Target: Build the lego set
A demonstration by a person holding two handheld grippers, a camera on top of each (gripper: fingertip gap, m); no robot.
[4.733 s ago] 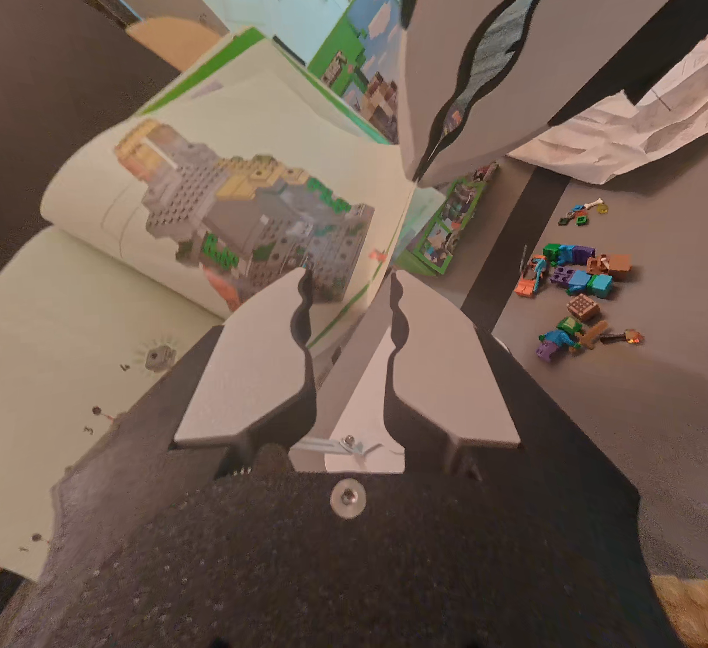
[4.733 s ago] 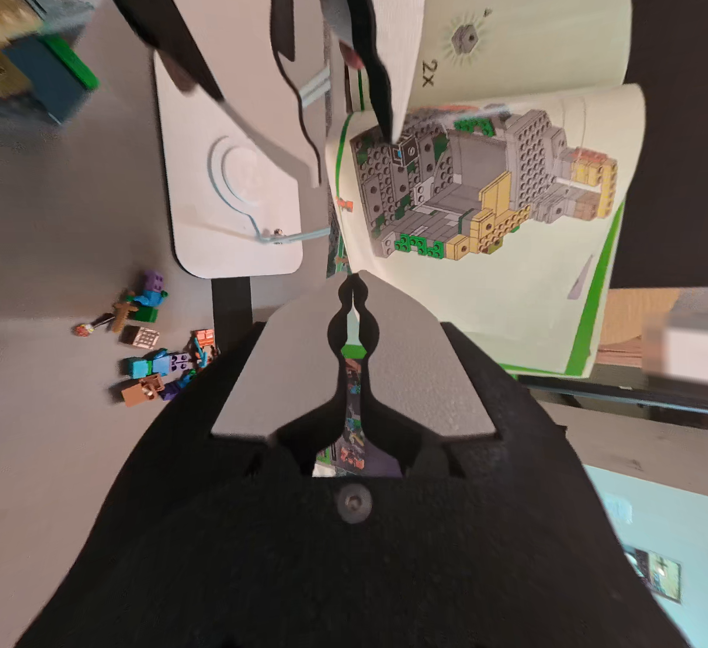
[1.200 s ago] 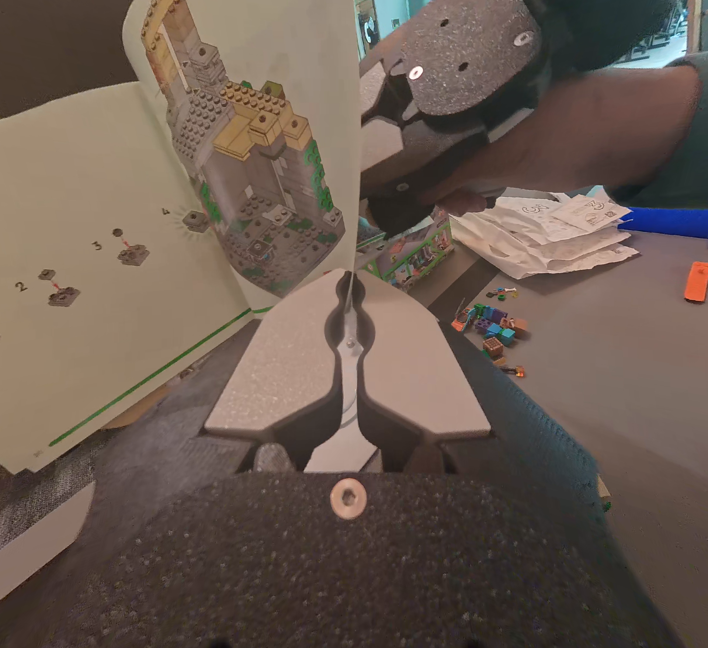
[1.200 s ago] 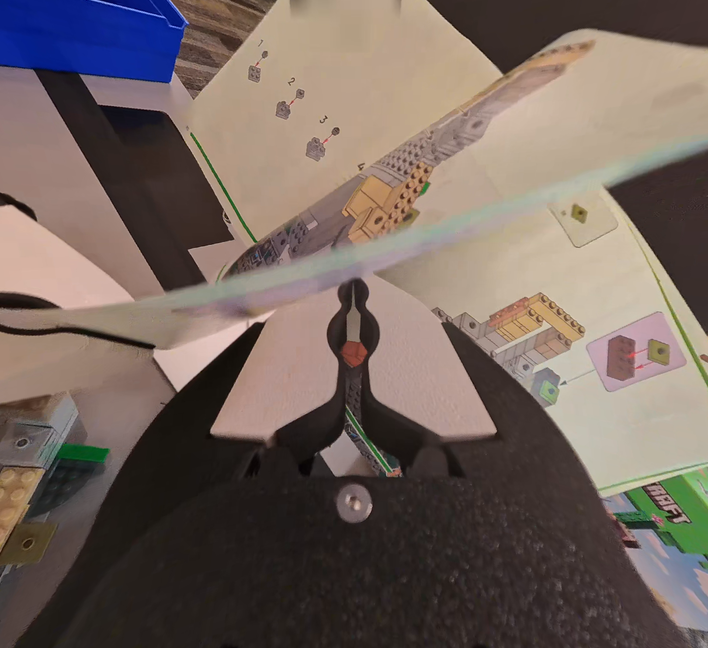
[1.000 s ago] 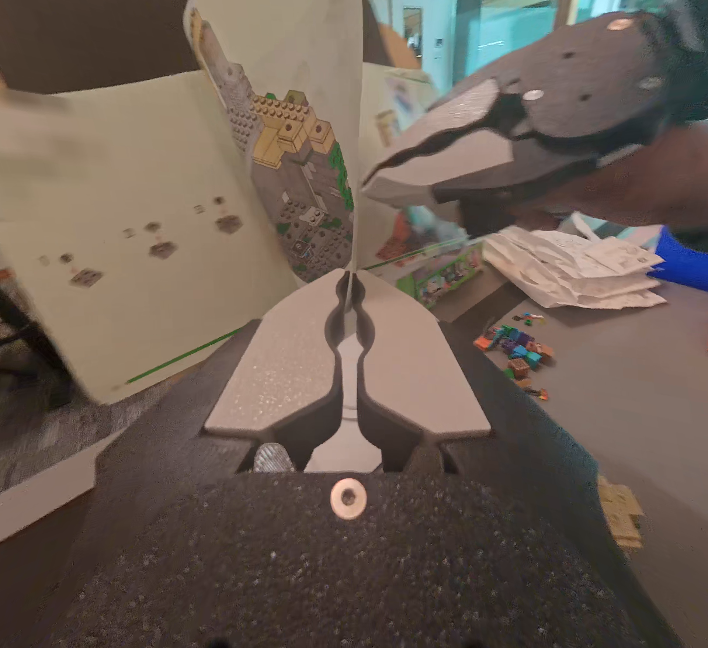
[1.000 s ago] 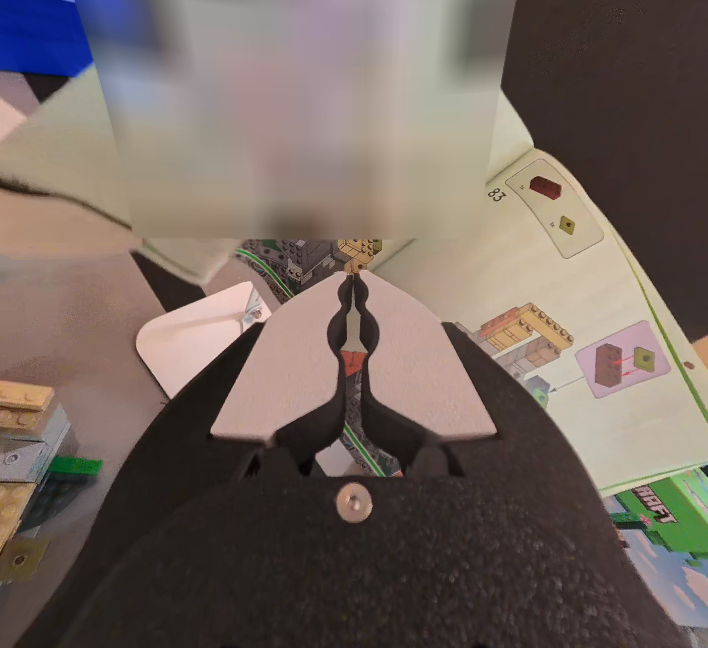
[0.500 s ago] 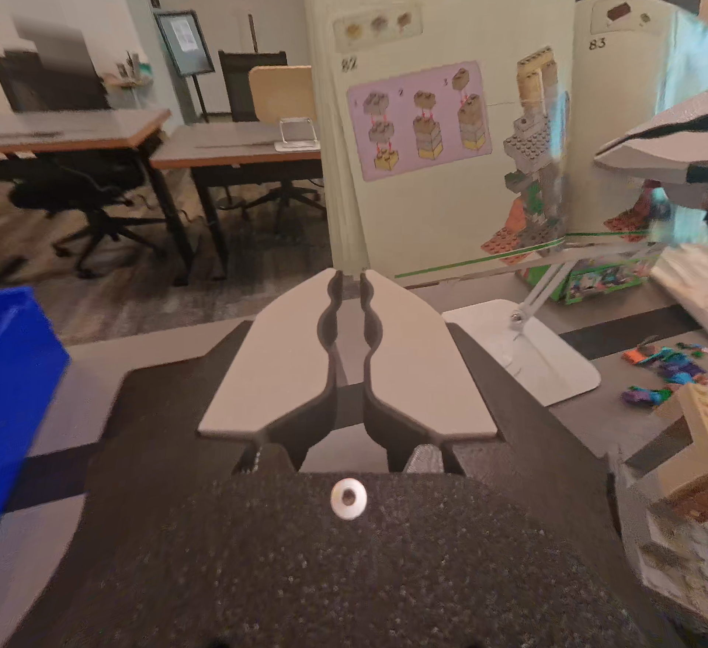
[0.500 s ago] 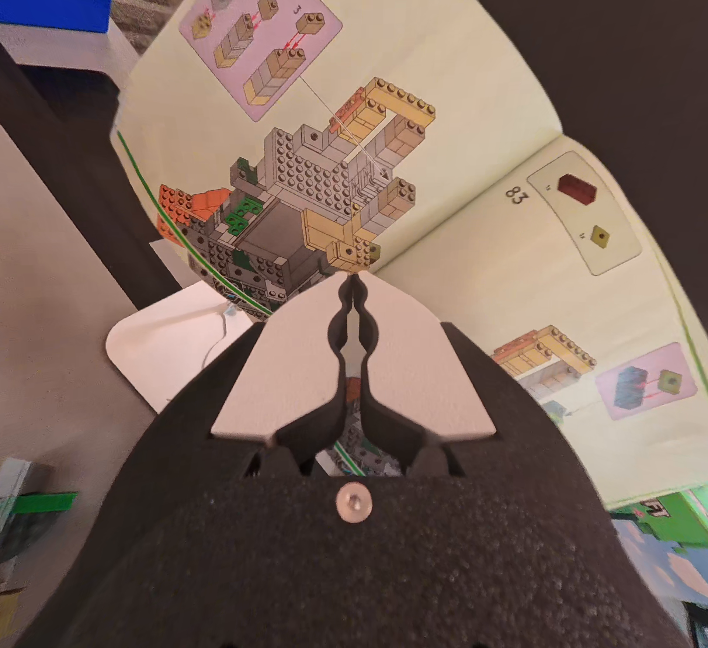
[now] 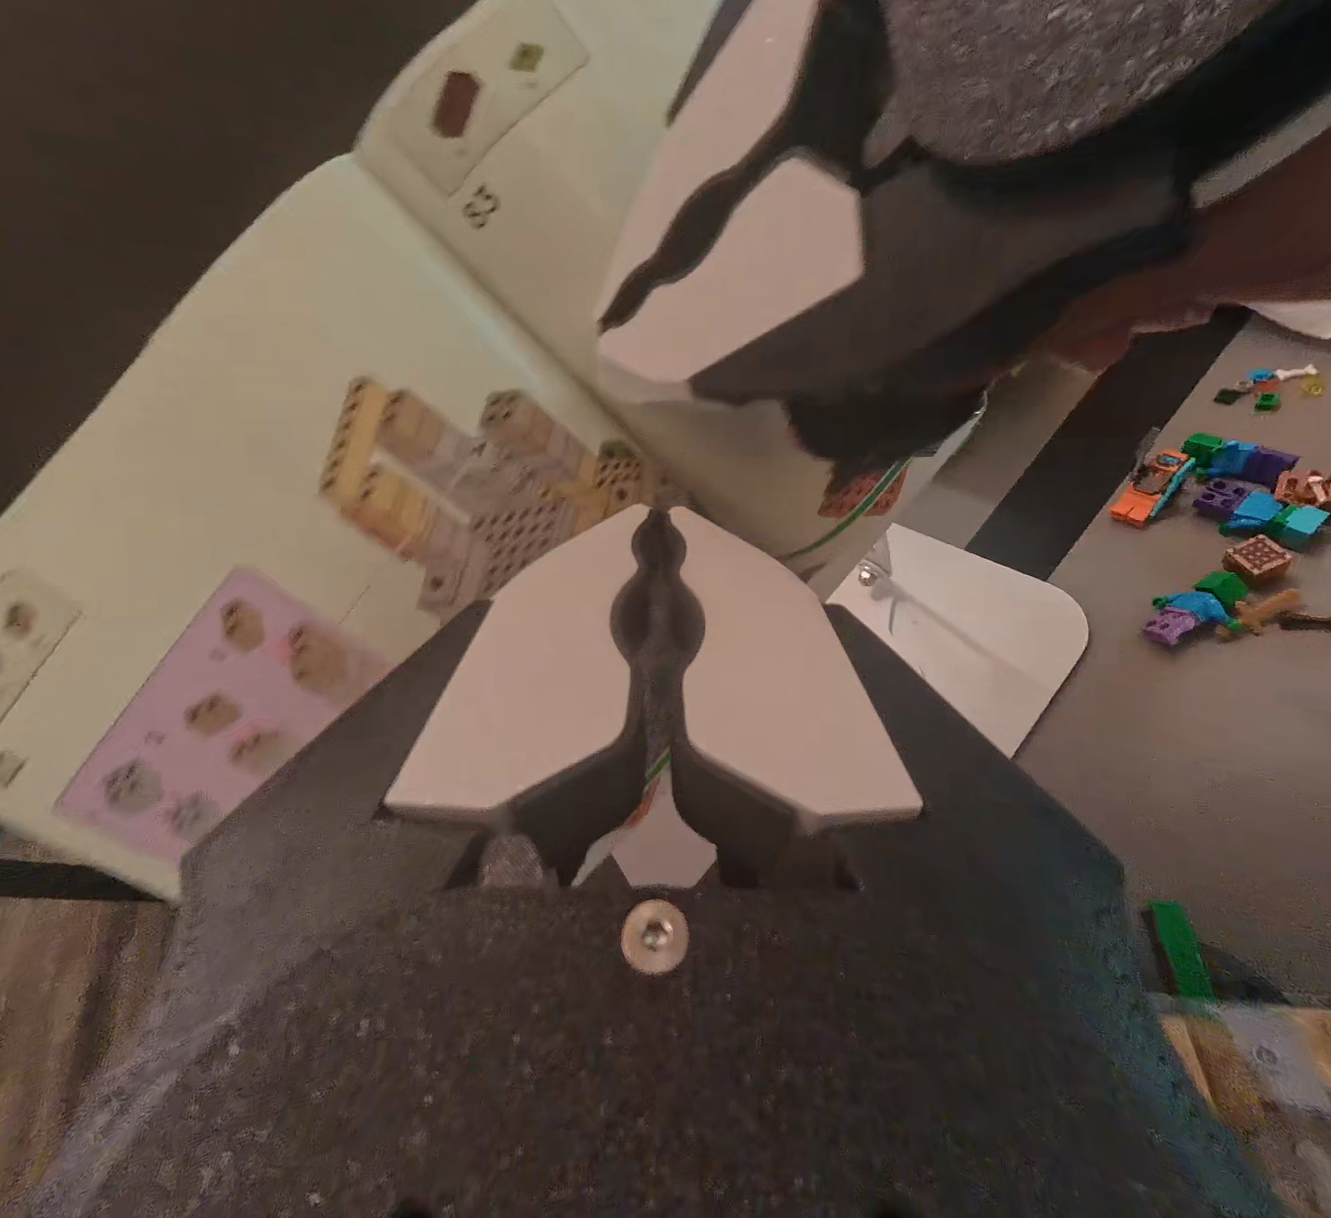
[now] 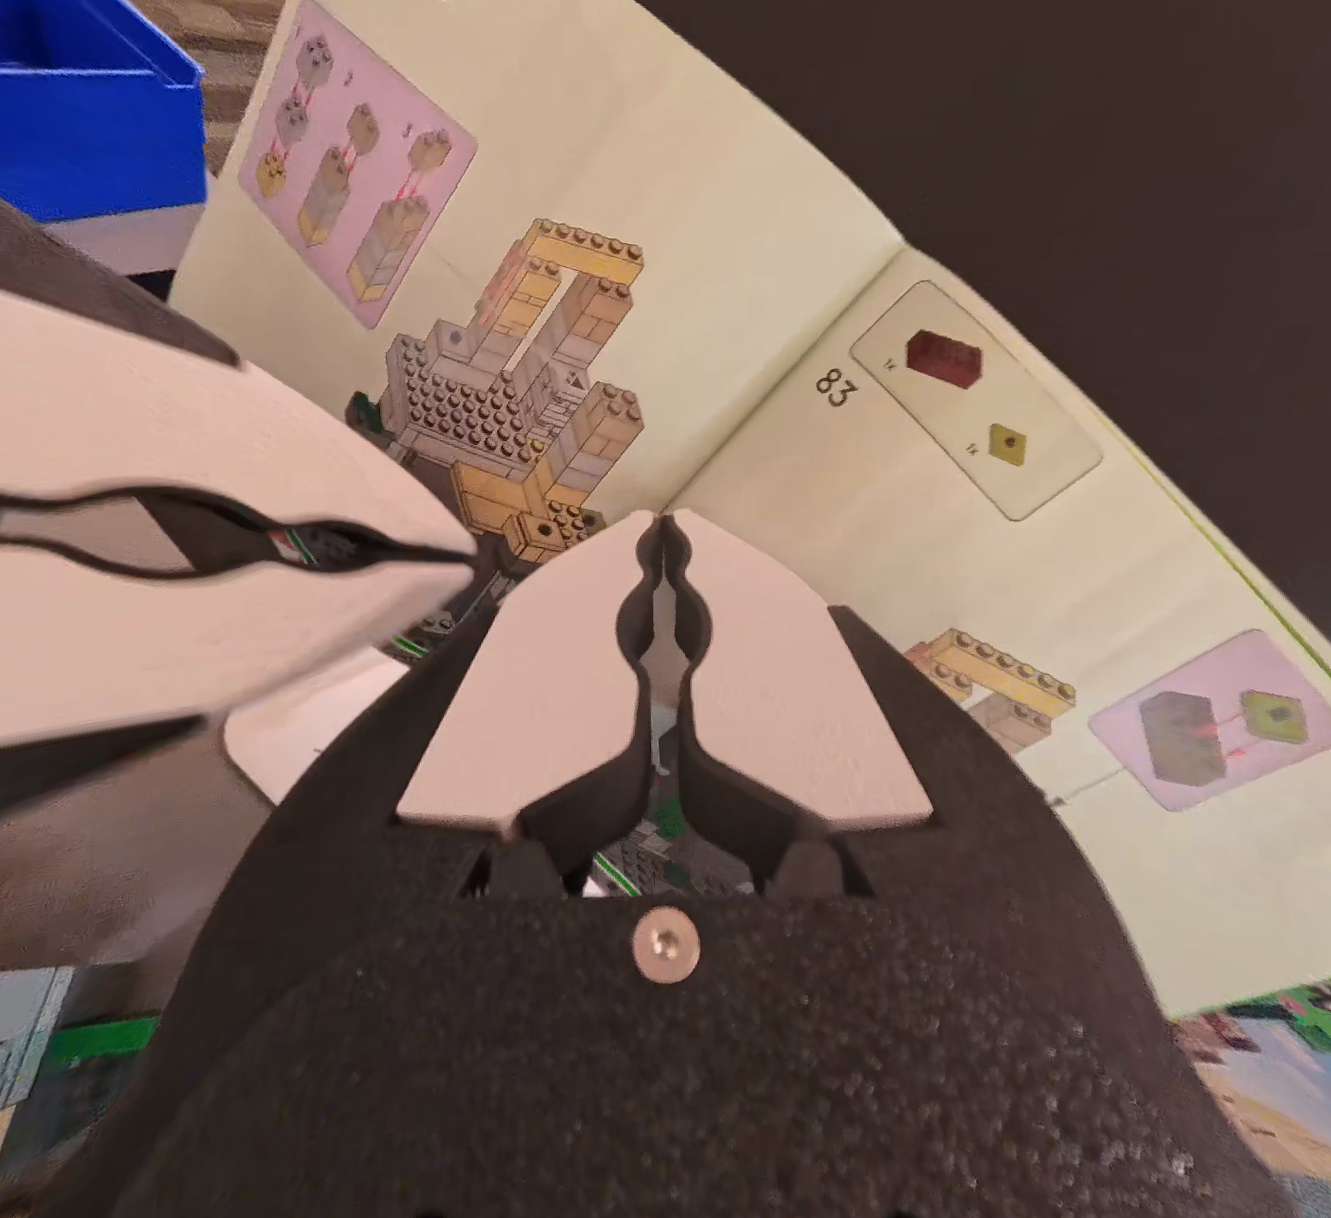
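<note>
Now both closed-jawed grippers, left gripper [image 9: 659, 521] and right gripper [image 10: 661, 521], have converged mid-frame on the opened instruction booklet [image 10: 720, 233]; next step readable.

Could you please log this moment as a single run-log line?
left hand-held gripper: shut, at instruction booklet | right hand-held gripper: shut, at booklet | bricks: loose on table

Your grey surface [image 9: 1188, 715] carries a white stand base [image 9: 994, 665] beneath the open instruction booklet [image 9: 238, 391]. To its right you have a loose cluster of small coloured lego pieces [image 9: 1239, 521]; a green plate [image 9: 1181, 953] lies nearer you, by the surface's near edge.
</note>
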